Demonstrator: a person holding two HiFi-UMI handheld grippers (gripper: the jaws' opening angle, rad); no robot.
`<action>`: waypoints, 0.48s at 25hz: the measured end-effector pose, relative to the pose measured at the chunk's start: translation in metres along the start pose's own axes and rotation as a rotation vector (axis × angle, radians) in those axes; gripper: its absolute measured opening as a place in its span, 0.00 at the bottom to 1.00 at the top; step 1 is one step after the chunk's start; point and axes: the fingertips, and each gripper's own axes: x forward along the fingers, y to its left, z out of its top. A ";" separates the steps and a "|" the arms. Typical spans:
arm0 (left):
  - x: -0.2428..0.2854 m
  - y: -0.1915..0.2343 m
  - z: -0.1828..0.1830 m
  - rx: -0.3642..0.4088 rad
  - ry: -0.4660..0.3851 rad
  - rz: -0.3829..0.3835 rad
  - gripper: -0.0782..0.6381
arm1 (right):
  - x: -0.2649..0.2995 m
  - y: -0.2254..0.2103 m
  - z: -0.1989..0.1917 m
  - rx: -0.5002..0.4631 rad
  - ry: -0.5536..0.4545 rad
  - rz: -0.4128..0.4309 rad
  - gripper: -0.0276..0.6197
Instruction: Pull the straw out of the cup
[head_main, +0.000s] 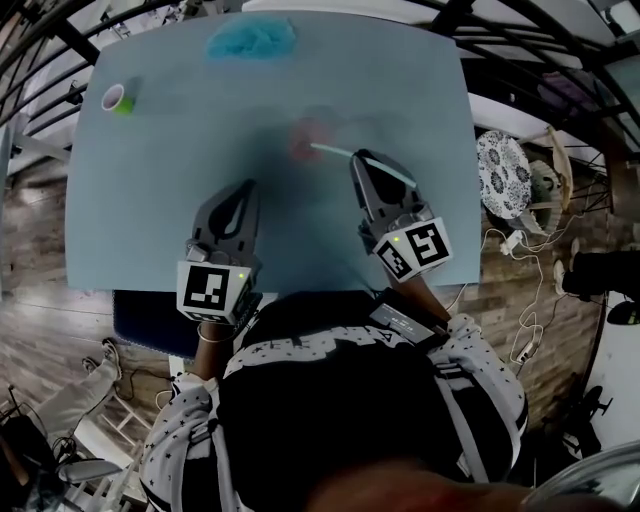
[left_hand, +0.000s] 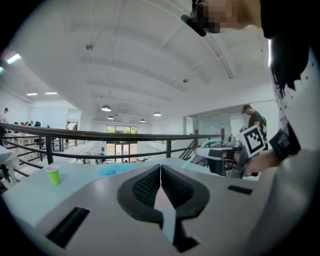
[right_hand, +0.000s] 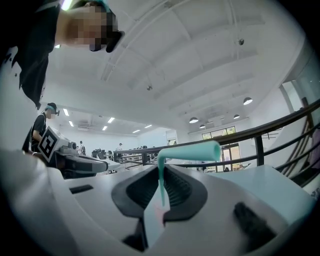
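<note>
A mint-green straw (head_main: 330, 151) is pinched in my right gripper (head_main: 358, 160), which is shut on it above the middle of the blue-grey table (head_main: 150, 200). In the right gripper view the straw (right_hand: 187, 152) runs up from between the jaws and bends to the right, with its open end free in the air. Just beyond the straw's far tip lies a faint reddish blur (head_main: 303, 138); I cannot tell whether it is a cup. My left gripper (head_main: 247, 188) hovers to the left, shut with nothing in it (left_hand: 160, 172).
A green cup (head_main: 120, 97) stands at the table's far left corner, also visible in the left gripper view (left_hand: 52, 174). A blue cloth (head_main: 250, 40) lies at the far edge. Railings surround the table, and cables lie on the floor at the right.
</note>
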 end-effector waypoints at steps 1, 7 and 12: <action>0.000 -0.002 0.001 0.001 -0.004 -0.005 0.13 | -0.002 0.001 0.001 -0.003 -0.003 -0.002 0.11; -0.005 -0.016 0.010 0.007 -0.021 -0.026 0.13 | -0.018 0.008 0.018 -0.026 -0.021 0.000 0.11; -0.003 -0.018 0.013 0.006 -0.030 -0.044 0.13 | -0.023 0.006 0.029 -0.036 -0.037 -0.014 0.11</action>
